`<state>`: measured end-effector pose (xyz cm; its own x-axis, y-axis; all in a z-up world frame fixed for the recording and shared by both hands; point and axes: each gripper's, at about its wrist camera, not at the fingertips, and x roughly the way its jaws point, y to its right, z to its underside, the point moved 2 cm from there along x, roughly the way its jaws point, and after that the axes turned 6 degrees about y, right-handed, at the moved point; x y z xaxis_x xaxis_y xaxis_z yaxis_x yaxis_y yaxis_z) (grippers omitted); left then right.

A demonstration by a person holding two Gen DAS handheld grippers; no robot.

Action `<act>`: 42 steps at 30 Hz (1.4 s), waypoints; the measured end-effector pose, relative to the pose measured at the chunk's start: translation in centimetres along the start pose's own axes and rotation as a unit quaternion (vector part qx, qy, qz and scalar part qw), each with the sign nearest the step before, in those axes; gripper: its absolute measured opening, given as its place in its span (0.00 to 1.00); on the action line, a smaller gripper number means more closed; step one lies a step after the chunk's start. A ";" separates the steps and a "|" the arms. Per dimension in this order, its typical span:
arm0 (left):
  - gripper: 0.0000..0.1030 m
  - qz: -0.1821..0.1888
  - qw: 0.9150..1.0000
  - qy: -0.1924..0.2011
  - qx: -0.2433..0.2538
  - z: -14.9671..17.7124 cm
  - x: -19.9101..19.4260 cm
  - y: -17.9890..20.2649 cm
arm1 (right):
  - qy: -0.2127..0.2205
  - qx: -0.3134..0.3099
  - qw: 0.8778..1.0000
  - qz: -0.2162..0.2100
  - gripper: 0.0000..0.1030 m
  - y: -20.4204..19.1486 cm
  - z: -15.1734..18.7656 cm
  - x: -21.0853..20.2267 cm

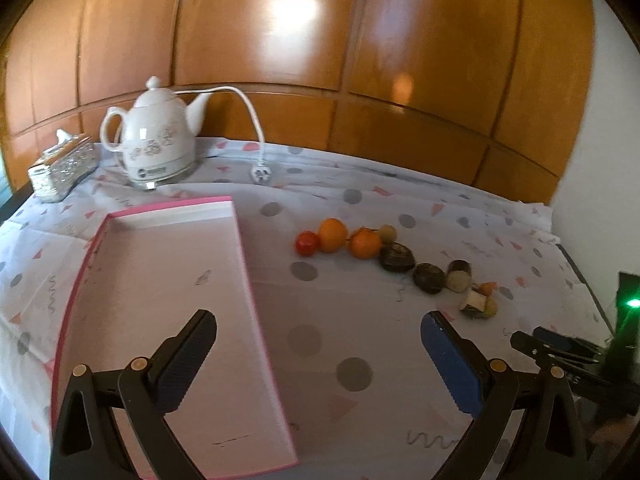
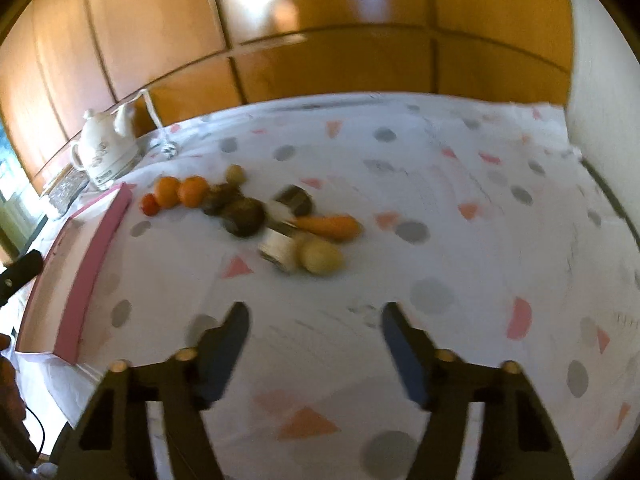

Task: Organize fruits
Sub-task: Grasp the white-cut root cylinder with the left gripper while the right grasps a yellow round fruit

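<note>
Hovering over the tabletop point(image 1: 360, 312), covered in a white cloth with grey dots and pink triangles. Left gripper point(image 1: 318, 364) hanging with jaws spread wide and nothing between them, one finger above the pink-rimmed tray point(image 1: 172, 280), the other above bare cloth just beside the tray's right edge. Right gripper point(image 2: 316, 354) pointing down at the cloth, jaws standing apart with nothing between them, well short of the produce; that view smearing with motion blur.

Lying in a loose curving row to the right of the tray, all on the cloth and none in the tray: a small red tomato point(image 1: 307, 243) touching an orange point(image 1: 332, 234), a second orange point(image 1: 365, 243) just beside it, a small pale-green round fruit point(image 1: 387, 233) behind, then two dark round items point(image 1: 397, 257) point(image 1: 429, 278), kind not discernible. Resting nearer the right gripper: a carrot point(image 2: 330, 226), a pale yellowish round item point(image 2: 320, 257) and a cut whitish piece point(image 2: 276, 248) touching it.

Standing at the far left of the tabletop: a white kettle point(image 1: 156, 140), its cord and plug point(image 1: 261, 174) trailing onto the cloth, and a silvery tissue box point(image 1: 62, 170) beside it. Backing everything, glossy wooden panelling point(image 1: 320, 40).
</note>
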<state>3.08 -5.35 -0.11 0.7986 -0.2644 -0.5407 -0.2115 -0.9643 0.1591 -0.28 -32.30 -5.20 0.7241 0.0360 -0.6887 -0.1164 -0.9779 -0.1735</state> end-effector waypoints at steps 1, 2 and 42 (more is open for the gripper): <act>1.00 0.009 1.000 -0.006 0.001 -0.1 0.3 0.4 | -0.004 0.008 1.000 0.003 0.51 0.7 0.3 0.1; 1.00 0.014 1.000 -0.012 0.002 -0.1 0.4 0.6 | -0.007 0.019 1.000 0.005 0.49 1.5 0.5 0.3; 0.89 0.128 0.983 -0.105 0.078 1.8 9.2 11.3 | -0.015 -0.076 0.996 -0.040 0.26 1.9 -1.8 5.0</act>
<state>7.05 -18.68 -4.79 0.5771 -0.4787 -0.6617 -0.4872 -0.8520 0.1914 4.34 -34.36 -7.77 0.7065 0.1181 -0.6978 0.0468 -0.9916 -0.1204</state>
